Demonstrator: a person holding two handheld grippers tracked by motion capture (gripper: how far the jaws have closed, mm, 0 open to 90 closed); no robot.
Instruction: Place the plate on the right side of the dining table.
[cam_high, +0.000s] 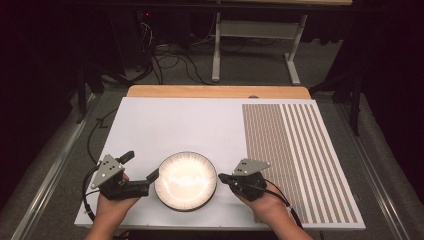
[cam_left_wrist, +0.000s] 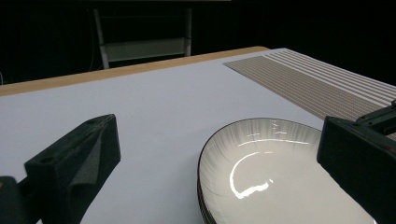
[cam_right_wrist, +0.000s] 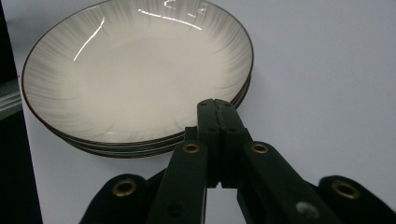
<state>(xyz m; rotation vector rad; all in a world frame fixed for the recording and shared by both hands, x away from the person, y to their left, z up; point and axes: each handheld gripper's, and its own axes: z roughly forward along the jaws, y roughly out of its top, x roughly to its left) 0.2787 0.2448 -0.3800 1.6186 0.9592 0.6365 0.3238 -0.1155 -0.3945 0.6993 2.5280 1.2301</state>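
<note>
Between both tongs, round plate stack (cam_high: 185, 180), flat, openings upward

Black left tool (cam_high: 142, 171), black right tool (cam_high: 223, 178), grey triangular plates, brass rivets, trailing black cables

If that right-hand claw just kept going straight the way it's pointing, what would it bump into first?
Most likely the stack of plates: the right gripper, jaws shut, points at its near rim and sits just short of it. Its exact height against the rim is hard to judge.
</note>
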